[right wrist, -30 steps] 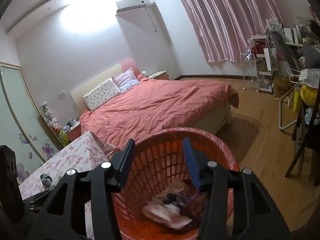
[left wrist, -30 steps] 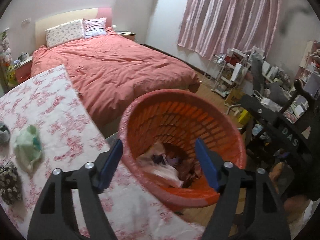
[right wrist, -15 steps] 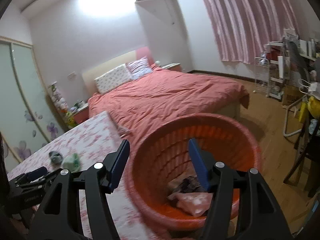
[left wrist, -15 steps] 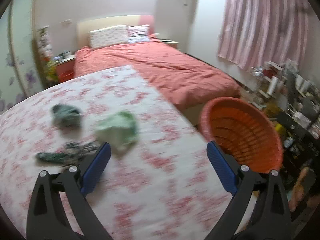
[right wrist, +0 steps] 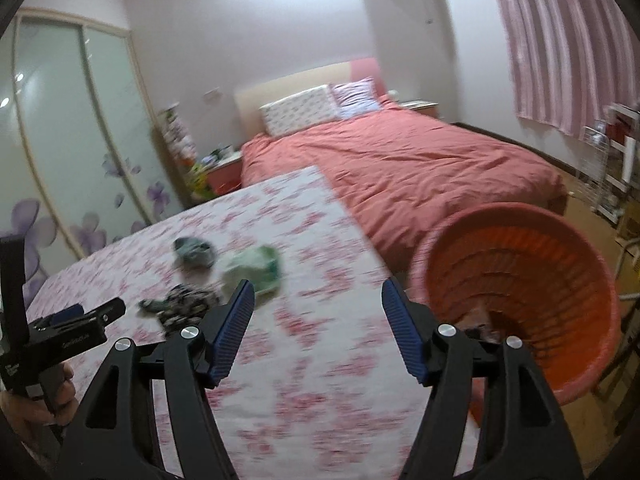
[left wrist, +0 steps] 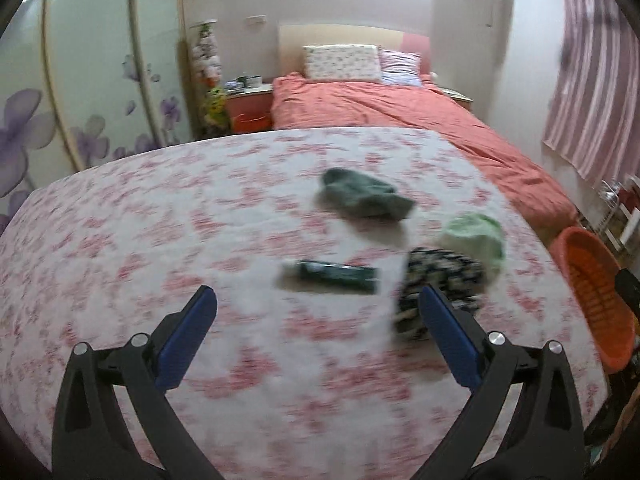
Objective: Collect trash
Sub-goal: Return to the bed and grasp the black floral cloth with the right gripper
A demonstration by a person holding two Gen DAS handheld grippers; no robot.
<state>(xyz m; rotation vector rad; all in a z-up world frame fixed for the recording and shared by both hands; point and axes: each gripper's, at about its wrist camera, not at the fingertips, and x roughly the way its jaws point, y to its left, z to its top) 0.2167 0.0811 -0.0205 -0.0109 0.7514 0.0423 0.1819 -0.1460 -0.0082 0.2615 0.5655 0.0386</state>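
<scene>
On the floral-clothed counter (left wrist: 160, 240) lie four scraps: a grey-green wad (left wrist: 366, 196), a pale green wad (left wrist: 476, 236), a dark tube (left wrist: 334, 274) and a patterned wrapper (left wrist: 440, 284) at one o'clock of the left hand-held gripper (left wrist: 316, 332). Both it and the right hand-held gripper (right wrist: 316, 328) gape wide, holding nothing. At three o'clock, beyond the counter's edge, sits the orange basket (right wrist: 560, 280)

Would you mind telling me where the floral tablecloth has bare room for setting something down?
The wide stretch left of the dark green tube and before the left gripper is bare. It is crowded at the right: grey-green wad, pale green wad and patterned dark wad cluster near the orange basket.
</scene>
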